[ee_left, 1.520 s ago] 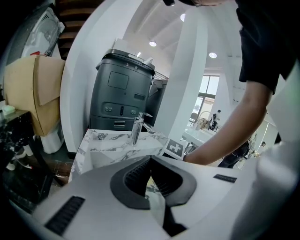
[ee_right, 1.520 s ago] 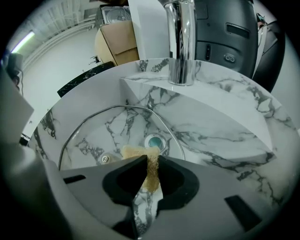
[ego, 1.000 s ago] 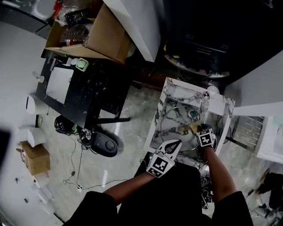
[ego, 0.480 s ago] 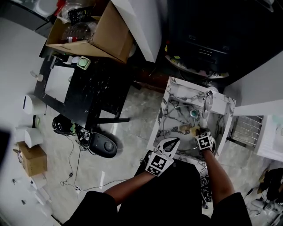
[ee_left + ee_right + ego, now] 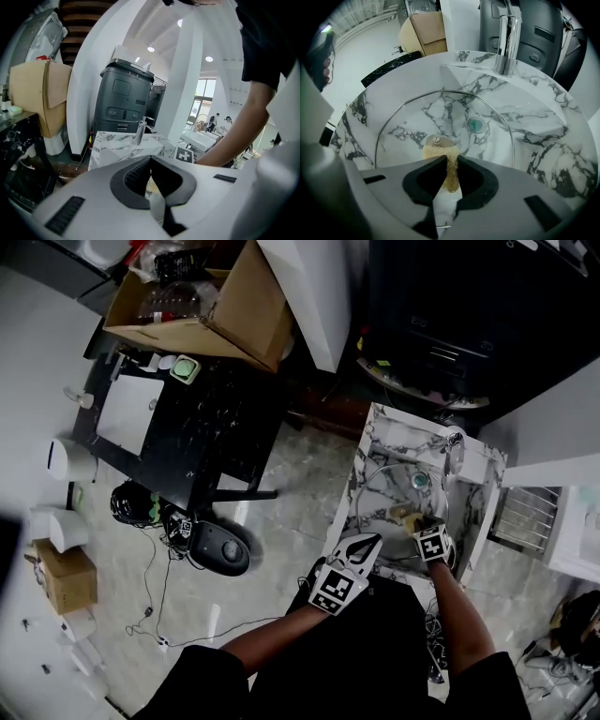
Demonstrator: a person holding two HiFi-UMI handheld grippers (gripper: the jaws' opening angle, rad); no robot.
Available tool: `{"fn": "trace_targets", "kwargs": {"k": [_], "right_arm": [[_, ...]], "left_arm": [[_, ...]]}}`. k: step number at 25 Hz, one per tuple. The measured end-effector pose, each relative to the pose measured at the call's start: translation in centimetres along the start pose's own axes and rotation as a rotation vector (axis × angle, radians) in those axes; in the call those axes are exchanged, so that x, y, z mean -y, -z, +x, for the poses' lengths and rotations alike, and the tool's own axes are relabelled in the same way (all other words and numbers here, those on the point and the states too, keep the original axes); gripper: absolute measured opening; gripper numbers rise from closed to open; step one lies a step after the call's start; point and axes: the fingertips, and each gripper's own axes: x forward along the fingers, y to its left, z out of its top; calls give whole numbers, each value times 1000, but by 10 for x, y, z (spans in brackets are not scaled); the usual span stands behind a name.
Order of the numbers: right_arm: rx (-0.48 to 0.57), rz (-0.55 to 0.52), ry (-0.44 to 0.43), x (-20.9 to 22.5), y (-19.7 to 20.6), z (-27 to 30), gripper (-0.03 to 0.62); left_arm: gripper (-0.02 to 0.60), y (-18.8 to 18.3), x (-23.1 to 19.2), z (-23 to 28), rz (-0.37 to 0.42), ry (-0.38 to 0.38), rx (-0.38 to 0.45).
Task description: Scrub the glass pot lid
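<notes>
Found glass pot lid (image 5: pixel 408 122) lying flat in marble sink (image 5: pixel 543 122). Saw right gripper (image 5: pixel 451 159) pinching tan sponge (image 5: pixel 438 151) against it. Saw left gripper (image 5: pixel 150 159) pressed together, empty, near the rim. Noted cardboard box (image 5: pixel 216 306) beside black table (image 5: pixel 202 427).

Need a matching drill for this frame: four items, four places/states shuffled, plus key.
1. sponge
2. glass lid
3. faucet
4. left gripper

A. lies in the sink basin
B. jaws together, nothing between them
C. clamped in the right gripper, pressed on the lid
D. stands on the sink's back rim

Pairs: 1-C, 2-A, 3-D, 4-B
</notes>
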Motion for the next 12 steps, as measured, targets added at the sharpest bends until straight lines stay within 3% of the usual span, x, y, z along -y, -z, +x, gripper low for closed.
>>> {"fn": "trace_targets", "kwargs": {"k": [12], "right_arm": [[-21,-23,-1,-31,-17,9,64]], "left_arm": [[15,8,-26,-20,-27,-7,5]]}}
